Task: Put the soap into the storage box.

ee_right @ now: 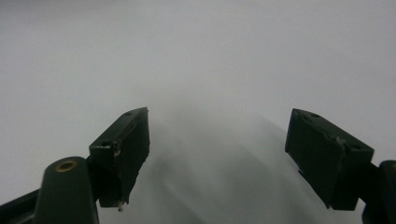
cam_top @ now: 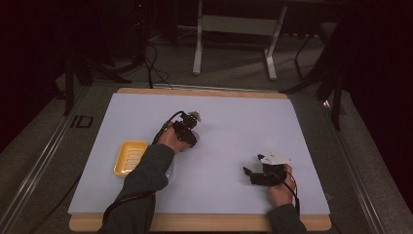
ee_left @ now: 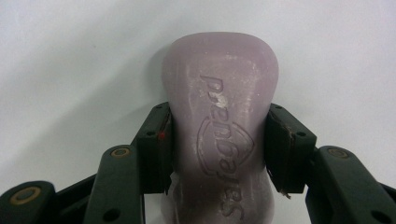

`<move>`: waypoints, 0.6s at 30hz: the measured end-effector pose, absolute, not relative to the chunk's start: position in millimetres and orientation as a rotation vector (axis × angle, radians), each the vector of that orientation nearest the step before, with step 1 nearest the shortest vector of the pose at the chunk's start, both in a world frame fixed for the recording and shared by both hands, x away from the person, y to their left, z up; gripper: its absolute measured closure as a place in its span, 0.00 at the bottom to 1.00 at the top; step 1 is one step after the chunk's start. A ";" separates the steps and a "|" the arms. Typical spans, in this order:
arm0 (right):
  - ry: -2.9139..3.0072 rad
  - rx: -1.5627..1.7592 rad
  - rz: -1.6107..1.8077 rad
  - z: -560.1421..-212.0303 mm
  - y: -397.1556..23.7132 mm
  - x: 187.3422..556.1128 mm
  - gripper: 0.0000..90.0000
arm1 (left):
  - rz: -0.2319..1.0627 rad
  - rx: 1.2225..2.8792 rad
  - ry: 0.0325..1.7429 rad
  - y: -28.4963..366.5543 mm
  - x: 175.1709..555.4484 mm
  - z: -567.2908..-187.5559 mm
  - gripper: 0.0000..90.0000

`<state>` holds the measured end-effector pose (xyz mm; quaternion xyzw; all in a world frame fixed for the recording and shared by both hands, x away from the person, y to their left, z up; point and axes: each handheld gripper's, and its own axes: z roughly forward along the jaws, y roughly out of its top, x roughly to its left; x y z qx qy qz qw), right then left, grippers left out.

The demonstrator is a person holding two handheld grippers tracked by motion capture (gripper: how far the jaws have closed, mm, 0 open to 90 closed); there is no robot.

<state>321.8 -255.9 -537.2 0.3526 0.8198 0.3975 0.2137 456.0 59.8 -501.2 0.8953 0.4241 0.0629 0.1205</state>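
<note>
**A:** High view: my left gripper (cam_top: 191,127) is near the middle of the table (cam_top: 234,117), right gripper (cam_top: 253,174) toward the near right corner. Yellow soap dish (cam_top: 129,157) sits by the near left edge, looks empty from here.

**B:** Left gripper view?

**A:** Jaws closed on the waist of a mauve soap bar (ee_left: 223,126); both pads press its sides. The bar lies flat on the white table cover, embossed lettering up. So the soap is mid-table, well apart from the dish.

**B:** Right gripper view?

**A:** Jaws wide apart, nothing between them, just bare cover below.

**B:** Risks?

**A:** My guess: the soap is slick and rounded, and the grip is on the narrow waist only. It could squirt out on lift, or pivot between the pads if I swing fast. The dish is light too; a bar set down off-centre could tip or shove it, and my right isn't steadying it.
</note>
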 end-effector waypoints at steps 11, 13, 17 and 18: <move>2.275 0.978 1.104 -537.3 -255.9 321.8 0.24 | 0.176 2.632 1.209 59.3 455.8 -495.8 0.55; 2.275 0.978 1.104 -537.3 -255.9 321.8 0.24 | 0.179 2.632 1.208 59.4 455.8 -494.4 0.55; 2.275 0.978 1.103 -537.2 -255.9 321.7 0.24 | 0.192 2.633 1.203 59.5 455.2 -492.3 0.55; 2.275 0.978 1.104 -537.2 -255.9 321.7 0.24 | 0.198 2.632 1.201 59.5 454.7 -491.5 0.55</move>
